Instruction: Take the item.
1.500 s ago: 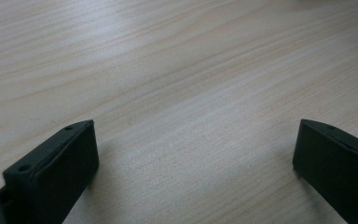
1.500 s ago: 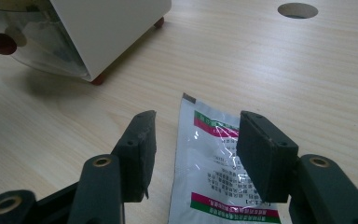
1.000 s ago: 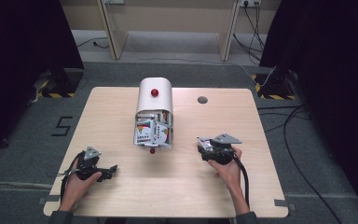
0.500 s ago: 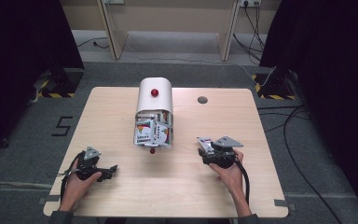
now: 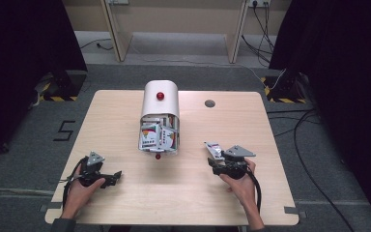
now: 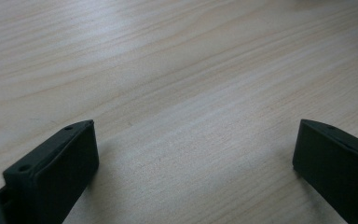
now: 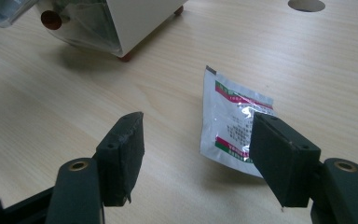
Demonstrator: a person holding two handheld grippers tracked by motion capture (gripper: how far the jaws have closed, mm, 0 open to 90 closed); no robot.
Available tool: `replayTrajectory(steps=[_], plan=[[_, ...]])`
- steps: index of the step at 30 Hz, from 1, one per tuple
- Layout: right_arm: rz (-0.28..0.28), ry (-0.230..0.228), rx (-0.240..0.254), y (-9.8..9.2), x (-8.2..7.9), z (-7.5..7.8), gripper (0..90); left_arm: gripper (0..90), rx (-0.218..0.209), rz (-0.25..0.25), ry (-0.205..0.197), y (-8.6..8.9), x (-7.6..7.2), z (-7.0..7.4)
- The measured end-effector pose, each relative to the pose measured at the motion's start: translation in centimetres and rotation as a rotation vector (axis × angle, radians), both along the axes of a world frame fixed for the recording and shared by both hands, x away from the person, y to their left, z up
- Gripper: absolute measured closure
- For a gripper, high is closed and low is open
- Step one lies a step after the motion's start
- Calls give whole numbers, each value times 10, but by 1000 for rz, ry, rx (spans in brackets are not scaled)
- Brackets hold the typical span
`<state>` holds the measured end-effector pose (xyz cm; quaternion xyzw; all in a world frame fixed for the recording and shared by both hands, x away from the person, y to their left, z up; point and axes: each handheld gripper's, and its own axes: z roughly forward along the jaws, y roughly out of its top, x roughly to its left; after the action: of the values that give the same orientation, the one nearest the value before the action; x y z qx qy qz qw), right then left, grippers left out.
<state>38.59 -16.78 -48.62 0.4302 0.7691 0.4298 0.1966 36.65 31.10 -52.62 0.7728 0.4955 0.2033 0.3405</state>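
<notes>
The right gripper (image 7: 193,158) hovers low near the table's (image 5: 270,121) right edge with its jaws parted and nothing pinched; the white sachet (image 7: 233,123) lies flat on the wood just ahead, partly behind the right-hand jaw and not between the pads. That placement suggests either a drop-off or a line-up for a pick (the sachet looks slack and thin, so a grasp would need an edge). The left gripper (image 6: 193,158) rests by the front-left corner, jaws wide over bare wood, probably parked out of the way. Toward the middle of the back edge stands a white dispenser box (image 5: 160,104) with a red knob, its clear front bin (image 5: 158,137) packed with similar sachets.
</notes>
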Motion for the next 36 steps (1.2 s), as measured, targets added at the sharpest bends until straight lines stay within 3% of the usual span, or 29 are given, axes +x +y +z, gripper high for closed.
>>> replayTrajectory(steps=[16, 22, 36], plan=[[-11, 2, -34, -11, -21, -5, 253, 0, 0, 0, 0, 0, 0, 0], [-12, 22, -65, -18, -29, -12, 246, 0, 0, 0, 0, 0, 0, 0], [-40, 54, -64, -39, -49, -26, 245, 0, 0, 0, 0, 0, 0, 0]])
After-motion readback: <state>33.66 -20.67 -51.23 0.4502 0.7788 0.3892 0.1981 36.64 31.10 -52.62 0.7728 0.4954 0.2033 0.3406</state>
